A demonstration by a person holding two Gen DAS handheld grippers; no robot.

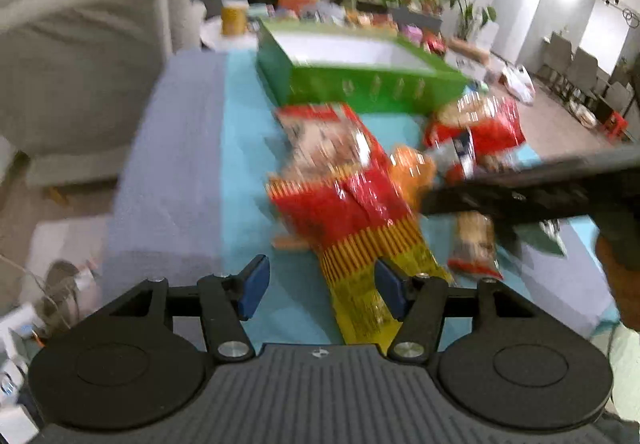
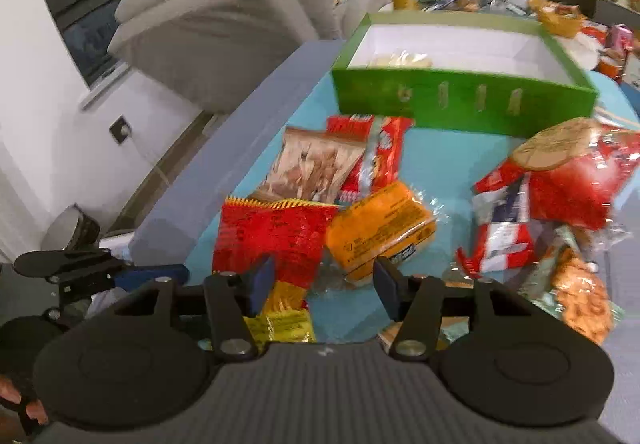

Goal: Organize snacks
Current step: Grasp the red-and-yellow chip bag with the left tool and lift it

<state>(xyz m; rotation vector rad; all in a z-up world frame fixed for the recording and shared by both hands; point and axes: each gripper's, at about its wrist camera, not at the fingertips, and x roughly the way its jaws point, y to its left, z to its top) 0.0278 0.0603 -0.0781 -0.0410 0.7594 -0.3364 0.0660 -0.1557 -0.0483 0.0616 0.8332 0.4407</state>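
Green box [image 2: 460,104] with a white inside, sitting on a turquoise cloth [image 2: 436,160] over a grey-lilac table [image 1: 168,164]. Up front, a red packet [image 1: 352,204] fading into red-and-yellow stripes, then plain yellow at its near end. Beside it an orange packet [image 2: 380,228] with dark print. A beige-brown bag [image 2: 312,164] overlaps a red-and-white wrapper [image 2: 380,152]. Right side, a big red bag [image 2: 572,180] showing a tan round biscuit. Both sets of gripper pads [image 2: 262,282] are blue, on black frames.

Motion blur smears the print on the red-and-yellow packet [image 1: 360,212], so no wording reads. The right gripper's dark body [image 1: 532,192] hides the snacks behind it, and the pale item in the green box [image 2: 460,100] is too blurred to identify.
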